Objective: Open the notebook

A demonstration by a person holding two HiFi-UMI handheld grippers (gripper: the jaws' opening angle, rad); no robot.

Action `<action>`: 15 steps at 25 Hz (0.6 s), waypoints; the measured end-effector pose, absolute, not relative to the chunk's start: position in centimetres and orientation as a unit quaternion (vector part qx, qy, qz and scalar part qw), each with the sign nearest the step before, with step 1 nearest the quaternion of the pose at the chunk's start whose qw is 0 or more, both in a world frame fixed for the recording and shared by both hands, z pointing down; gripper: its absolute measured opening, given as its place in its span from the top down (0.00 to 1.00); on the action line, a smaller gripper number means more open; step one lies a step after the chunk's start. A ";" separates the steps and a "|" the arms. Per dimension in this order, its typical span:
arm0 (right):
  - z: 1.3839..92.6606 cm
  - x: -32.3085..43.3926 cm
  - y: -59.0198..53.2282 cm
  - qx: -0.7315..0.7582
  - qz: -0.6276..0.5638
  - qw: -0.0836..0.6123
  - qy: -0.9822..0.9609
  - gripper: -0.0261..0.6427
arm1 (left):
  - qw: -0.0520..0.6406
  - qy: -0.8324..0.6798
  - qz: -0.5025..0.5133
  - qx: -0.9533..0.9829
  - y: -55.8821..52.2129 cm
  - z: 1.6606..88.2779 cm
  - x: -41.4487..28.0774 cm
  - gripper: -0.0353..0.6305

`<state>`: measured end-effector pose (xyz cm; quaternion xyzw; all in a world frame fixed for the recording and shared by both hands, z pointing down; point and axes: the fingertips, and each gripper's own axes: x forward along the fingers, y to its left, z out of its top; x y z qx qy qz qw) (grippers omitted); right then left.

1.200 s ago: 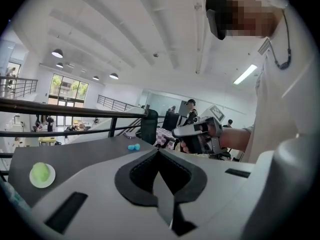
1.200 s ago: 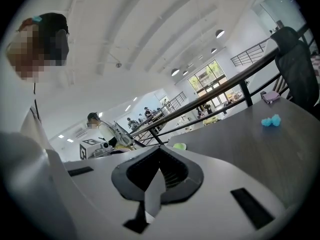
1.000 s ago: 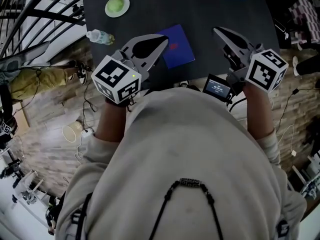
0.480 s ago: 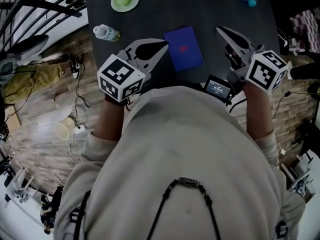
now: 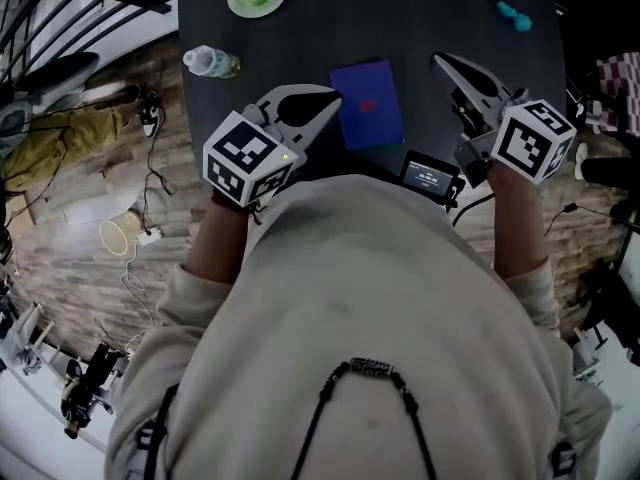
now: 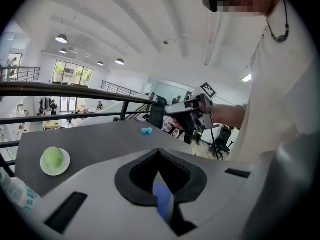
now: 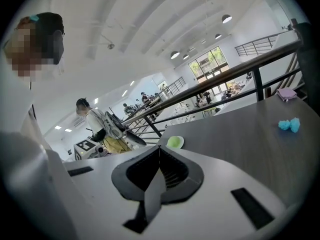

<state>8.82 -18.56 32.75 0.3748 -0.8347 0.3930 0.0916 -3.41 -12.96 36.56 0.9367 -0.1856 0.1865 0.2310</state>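
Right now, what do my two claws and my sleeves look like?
The left claw and right claw are pale grey pointed shells with black inner pads. Each carries a cube of black-and-white square markers. Your sleeves are light grey.

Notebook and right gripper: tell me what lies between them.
Nothing. In the head view, only a bare stretch of dark table separates the blue notebook from the right gripper.

You work in a bright hall. Round ceiling lamps point(image 6: 62, 38) and big windows point(image 7: 212, 60) give the light. Your desk point(image 5: 440, 18) looks dark from above. Both gripper views bend straight lines and go black at the corners. Far things look sharp.
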 end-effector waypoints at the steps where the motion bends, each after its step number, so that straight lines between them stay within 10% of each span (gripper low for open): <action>1: 33.1 8.9 -18.5 0.369 0.396 0.093 -0.836 0.94 | 0.236 -0.191 0.189 0.934 -12.9 36.9 -3.3 0.95; 15: 38.2 9.0 -19.3 0.329 0.423 0.124 -0.835 0.94 | 0.287 -0.238 0.239 0.897 -10.9 41.0 -2.9 0.95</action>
